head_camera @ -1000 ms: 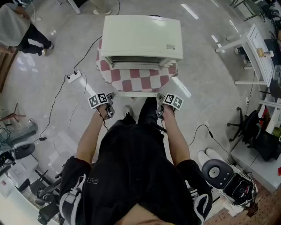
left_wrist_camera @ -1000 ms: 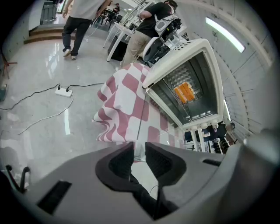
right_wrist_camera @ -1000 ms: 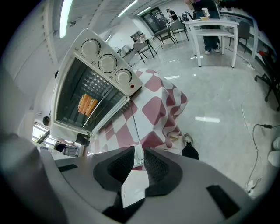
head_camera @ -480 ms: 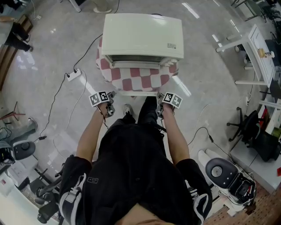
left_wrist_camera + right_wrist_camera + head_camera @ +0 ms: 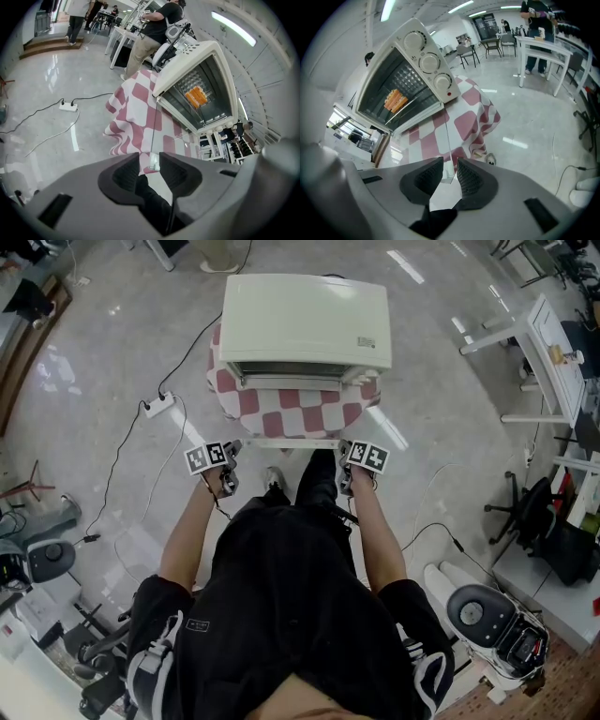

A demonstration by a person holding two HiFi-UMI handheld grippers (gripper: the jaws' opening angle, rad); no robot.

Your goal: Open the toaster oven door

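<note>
Left claw (image 5: 149, 154) jaws just opened; door handle (image 5: 154, 162) between them.

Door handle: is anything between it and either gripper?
Nothing visible stands in the way. The handle already lies with one end between the jaws of the left gripper and the other end between those of the right gripper. Both sets of jaws have just been opening, and a gap shows beside the handle in each.

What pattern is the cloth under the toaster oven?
Red-and-white checks on the cloth, clearest in the left gripper view.
</note>
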